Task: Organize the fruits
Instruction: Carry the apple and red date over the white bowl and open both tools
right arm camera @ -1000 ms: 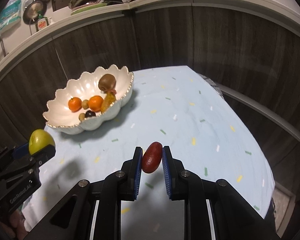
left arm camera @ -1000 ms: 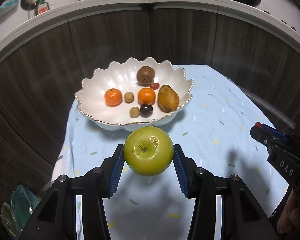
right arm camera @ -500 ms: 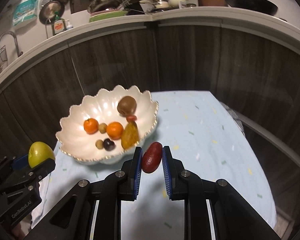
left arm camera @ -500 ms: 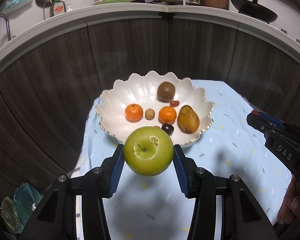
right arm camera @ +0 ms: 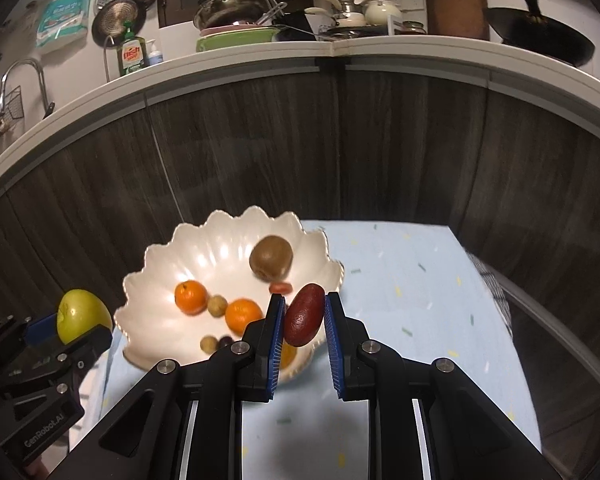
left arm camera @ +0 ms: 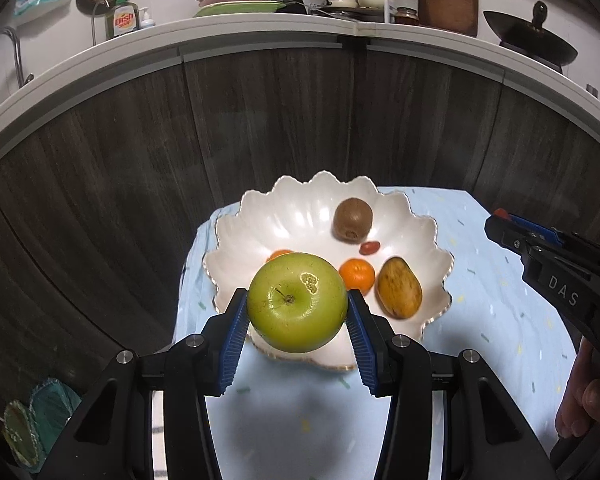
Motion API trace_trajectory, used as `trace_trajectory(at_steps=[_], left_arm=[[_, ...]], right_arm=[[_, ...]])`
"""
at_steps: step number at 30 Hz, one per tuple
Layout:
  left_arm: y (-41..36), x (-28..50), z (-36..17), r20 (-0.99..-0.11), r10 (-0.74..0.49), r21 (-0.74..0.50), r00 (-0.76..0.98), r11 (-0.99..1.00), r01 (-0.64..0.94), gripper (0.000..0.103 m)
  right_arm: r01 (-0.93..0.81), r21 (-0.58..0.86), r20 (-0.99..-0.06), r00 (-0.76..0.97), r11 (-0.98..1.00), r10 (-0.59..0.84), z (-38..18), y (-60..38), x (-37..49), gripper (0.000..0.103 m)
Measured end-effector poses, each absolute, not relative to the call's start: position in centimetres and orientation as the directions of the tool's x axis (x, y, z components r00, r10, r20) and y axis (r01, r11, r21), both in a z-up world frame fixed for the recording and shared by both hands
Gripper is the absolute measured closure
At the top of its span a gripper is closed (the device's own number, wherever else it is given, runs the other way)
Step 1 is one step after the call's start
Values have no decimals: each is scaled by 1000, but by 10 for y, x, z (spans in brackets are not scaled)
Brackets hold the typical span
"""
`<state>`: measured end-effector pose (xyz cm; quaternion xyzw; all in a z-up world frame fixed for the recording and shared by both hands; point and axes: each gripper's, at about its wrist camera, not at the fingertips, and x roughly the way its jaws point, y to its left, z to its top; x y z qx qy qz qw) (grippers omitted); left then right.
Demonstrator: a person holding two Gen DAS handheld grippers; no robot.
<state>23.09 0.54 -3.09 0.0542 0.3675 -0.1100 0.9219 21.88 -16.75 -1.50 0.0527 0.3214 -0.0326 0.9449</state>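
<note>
My left gripper (left arm camera: 297, 316) is shut on a green apple (left arm camera: 296, 300) and holds it over the near rim of the white scalloped bowl (left arm camera: 300, 216). The bowl holds a kiwi (left arm camera: 352, 219), a mango (left arm camera: 399, 293), tangerines (left arm camera: 357, 274) and small fruits. My right gripper (right arm camera: 303, 320) is shut on a dark red oval fruit (right arm camera: 305, 319) above the bowl's right rim (right arm camera: 332, 264). The apple also shows in the right wrist view (right arm camera: 83, 315), at the left.
The bowl stands on a table with a light blue speckled cloth (left arm camera: 480, 320). Dark wood cabinet fronts (left arm camera: 260, 140) curve behind it under a white counter (left arm camera: 260, 36) with pots and dishes. The right gripper's body (left arm camera: 560, 280) shows at the right of the left wrist view.
Both grippers have moved forward and up toward the bowl with their fruits. The apple now overlaps the bowl's near side; the red fruit has reached the bowl's right rim.
</note>
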Motion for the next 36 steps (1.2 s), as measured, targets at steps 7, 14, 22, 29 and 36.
trace_trajectory(at_steps=[7,14,22,29,36], left_arm=[[5,264,-34,-707,-157,19,689,970,241,56],[4,291,-43,-720,-147,23,679,972,234,56],[0,306,-68,-764,-147,9,628,971,238,56],[0,308,-77,-784,-158,-10,600,970,242,55],[1,305,-78,-791,-150,-14,593,974,227,47]], right_arm=[[54,49,-620,784,997,-12,-10,-165,254,82],[32,33,-643,766,999,-3,-15,-166,288,82],[-6,20,-701,713,1000,18,-37,-166,320,82],[-5,30,-745,667,1000,25,-56,-168,330,81],[-1,27,-756,654,1000,21,-60,-169,331,53]])
